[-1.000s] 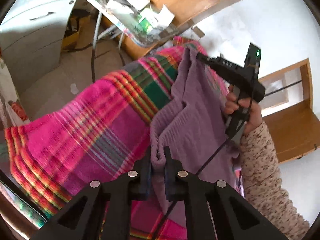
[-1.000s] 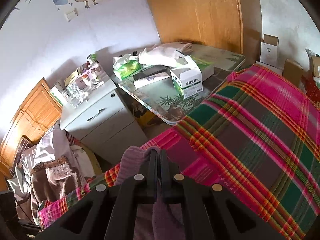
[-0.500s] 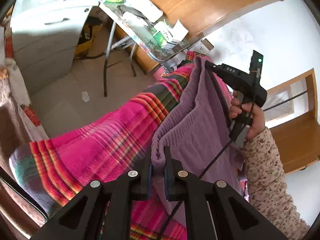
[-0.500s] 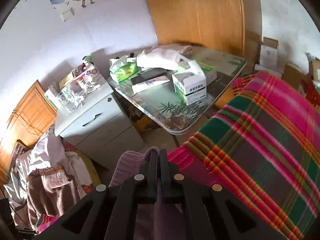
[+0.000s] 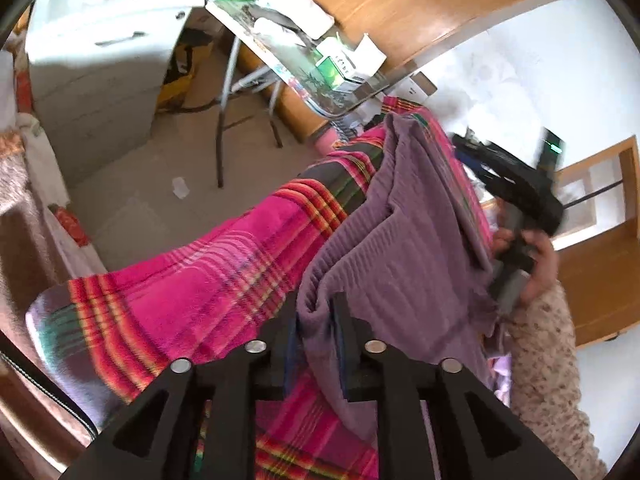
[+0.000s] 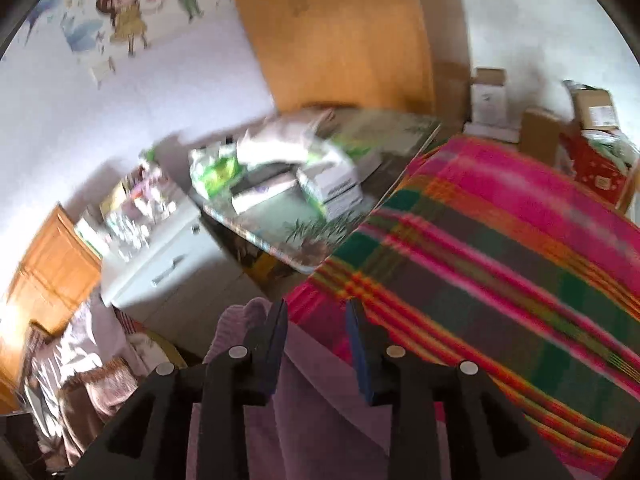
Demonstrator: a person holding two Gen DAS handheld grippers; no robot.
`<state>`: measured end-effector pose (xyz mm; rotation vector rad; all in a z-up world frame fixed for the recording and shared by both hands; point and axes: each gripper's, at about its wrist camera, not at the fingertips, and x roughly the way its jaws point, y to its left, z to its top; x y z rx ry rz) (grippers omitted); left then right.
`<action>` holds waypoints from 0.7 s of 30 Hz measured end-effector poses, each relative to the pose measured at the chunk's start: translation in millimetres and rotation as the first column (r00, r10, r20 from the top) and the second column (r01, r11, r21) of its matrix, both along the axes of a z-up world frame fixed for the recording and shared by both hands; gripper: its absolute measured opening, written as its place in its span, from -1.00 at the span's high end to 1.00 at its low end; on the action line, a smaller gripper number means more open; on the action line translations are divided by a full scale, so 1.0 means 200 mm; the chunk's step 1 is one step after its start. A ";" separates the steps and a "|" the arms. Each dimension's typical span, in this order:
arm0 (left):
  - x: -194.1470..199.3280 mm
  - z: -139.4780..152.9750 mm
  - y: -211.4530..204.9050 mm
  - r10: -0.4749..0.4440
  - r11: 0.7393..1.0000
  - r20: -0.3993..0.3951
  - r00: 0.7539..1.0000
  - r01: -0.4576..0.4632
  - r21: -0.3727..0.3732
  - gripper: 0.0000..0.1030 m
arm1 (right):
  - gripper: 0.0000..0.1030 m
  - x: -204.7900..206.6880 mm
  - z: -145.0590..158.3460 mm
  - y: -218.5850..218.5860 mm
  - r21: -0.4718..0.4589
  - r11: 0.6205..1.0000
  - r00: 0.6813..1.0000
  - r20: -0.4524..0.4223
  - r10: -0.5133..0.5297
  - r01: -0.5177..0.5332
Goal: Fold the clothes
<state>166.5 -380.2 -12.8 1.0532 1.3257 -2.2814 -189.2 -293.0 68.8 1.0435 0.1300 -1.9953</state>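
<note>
**Garment Position at Both Jaw Sets**

The purple knit garment (image 5: 404,248) lies draped over the plaid blanket (image 5: 192,280). A bunched fold sits between the left gripper (image 5: 316,320) jaws, which are opening. The right gripper (image 6: 316,328) jaws are opening, apart, with fabric below them, unclamped.

A purple garment (image 5: 408,248) lies on the bed's pink plaid blanket (image 5: 208,280).

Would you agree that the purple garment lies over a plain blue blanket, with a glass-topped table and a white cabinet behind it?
Not quite: the blanket under the purple garment is a pink, green and orange plaid, not plain blue, as the left wrist view shows. The glass-topped table and white cabinet do stand behind it.
</note>
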 end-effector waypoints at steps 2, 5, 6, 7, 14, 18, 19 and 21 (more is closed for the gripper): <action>0.03 0.03 0.01 0.003 1.000 0.004 1.000 -0.003 -0.026 0.59 | 0.41 0.01 0.10 0.15 -0.036 0.999 0.999 0.003 -0.033 0.033; 0.06 0.10 0.04 -0.008 0.997 -0.002 1.000 0.008 -0.083 0.54 | 0.41 0.07 0.23 0.45 -0.061 0.995 0.997 -0.003 -0.077 0.077; 0.07 0.14 0.06 -0.020 0.994 -0.003 1.000 0.020 -0.110 0.53 | 0.41 0.10 0.27 0.54 -0.057 0.994 0.995 -0.022 -0.092 0.091; 0.08 0.17 0.09 -0.033 0.990 -0.010 0.999 0.031 -0.135 0.53 | 0.41 0.14 0.31 0.63 -0.053 0.993 0.993 -0.040 -0.107 0.105; 0.01 0.28 0.33 -0.244 0.953 -0.041 0.969 0.232 -0.192 0.49 | 0.41 0.51 0.47 1.43 -0.035 0.968 0.960 -0.119 -0.252 0.250; -0.08 0.28 0.53 -0.393 0.901 -0.027 0.919 0.380 -0.210 0.48 | 0.41 0.75 0.49 1.83 -0.031 0.941 0.925 -0.172 -0.338 0.338; -0.10 0.28 0.57 -0.422 0.889 -0.036 0.906 0.406 -0.212 0.48 | 0.41 0.81 0.49 1.94 -0.029 0.929 0.911 -0.185 -0.368 0.369; -0.14 0.29 0.66 -0.475 0.865 -0.051 0.879 0.455 -0.212 0.48 | 0.41 0.92 0.48 2.12 -0.033 0.903 0.882 -0.204 -0.425 0.428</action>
